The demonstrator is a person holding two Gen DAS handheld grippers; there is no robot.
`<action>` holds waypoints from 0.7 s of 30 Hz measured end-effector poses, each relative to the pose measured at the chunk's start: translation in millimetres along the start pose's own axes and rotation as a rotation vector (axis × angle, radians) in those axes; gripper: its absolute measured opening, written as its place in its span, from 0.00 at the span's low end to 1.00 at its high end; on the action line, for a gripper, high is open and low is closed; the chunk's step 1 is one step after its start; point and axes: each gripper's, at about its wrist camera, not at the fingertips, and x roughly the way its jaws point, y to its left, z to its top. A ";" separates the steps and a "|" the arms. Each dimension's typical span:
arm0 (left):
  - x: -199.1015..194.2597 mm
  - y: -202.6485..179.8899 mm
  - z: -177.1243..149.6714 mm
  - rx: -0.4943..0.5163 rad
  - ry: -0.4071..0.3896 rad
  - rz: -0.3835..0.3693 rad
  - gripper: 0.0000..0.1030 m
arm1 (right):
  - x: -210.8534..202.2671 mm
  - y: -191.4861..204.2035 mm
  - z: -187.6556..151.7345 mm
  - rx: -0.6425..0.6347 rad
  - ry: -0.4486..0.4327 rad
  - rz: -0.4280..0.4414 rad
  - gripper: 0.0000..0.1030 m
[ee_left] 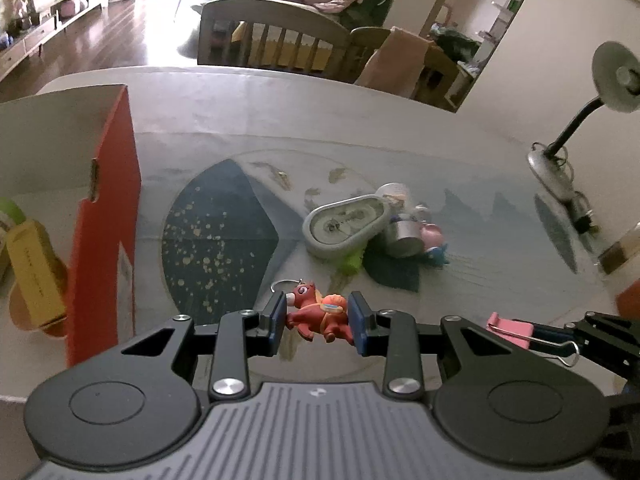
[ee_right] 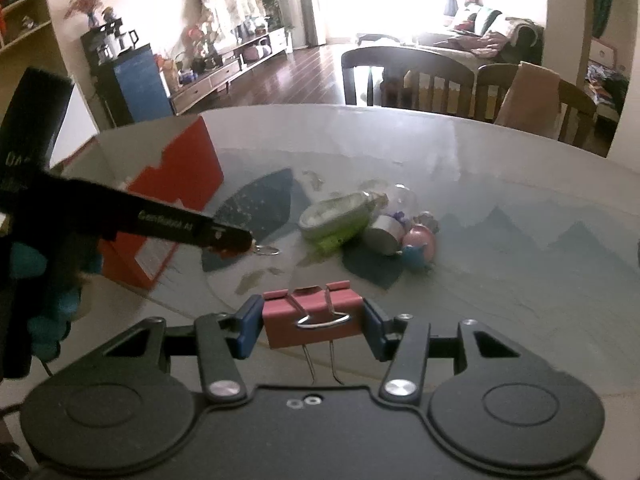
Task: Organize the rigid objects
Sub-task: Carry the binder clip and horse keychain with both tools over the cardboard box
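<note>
My left gripper (ee_left: 317, 320) is shut on a red horse keychain (ee_left: 316, 314) with a metal ring, held just above the table. My right gripper (ee_right: 312, 320) is shut on a pink binder clip (ee_right: 310, 318); the clip also shows in the left wrist view (ee_left: 514, 330) at the right. A red cardboard box (ee_left: 104, 216) stands open at the left, with a yellow box (ee_left: 34, 272) inside; it also shows in the right wrist view (ee_right: 176, 184). A pile lies mid-table: grey oval case (ee_left: 346, 222), metal tin (ee_left: 404, 238), green toy (ee_left: 352, 262), pink and blue toy (ee_left: 434, 242).
The round table (ee_left: 280, 112) has a glass top over a blue patterned mat. A desk lamp (ee_left: 560, 152) stands at the right edge. Wooden chairs (ee_left: 276, 40) stand behind the table. The left gripper's arm (ee_right: 132, 220) crosses the right wrist view at the left.
</note>
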 end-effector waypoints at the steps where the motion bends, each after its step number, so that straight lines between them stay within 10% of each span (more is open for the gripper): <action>1: -5.0 1.0 -0.2 0.000 -0.003 -0.008 0.32 | -2.7 3.4 0.9 0.005 -0.005 -0.003 0.50; 21: -112.0 23.8 18.8 0.037 -0.164 -0.085 0.32 | -47.0 80.4 41.0 -0.049 -0.111 -0.033 0.50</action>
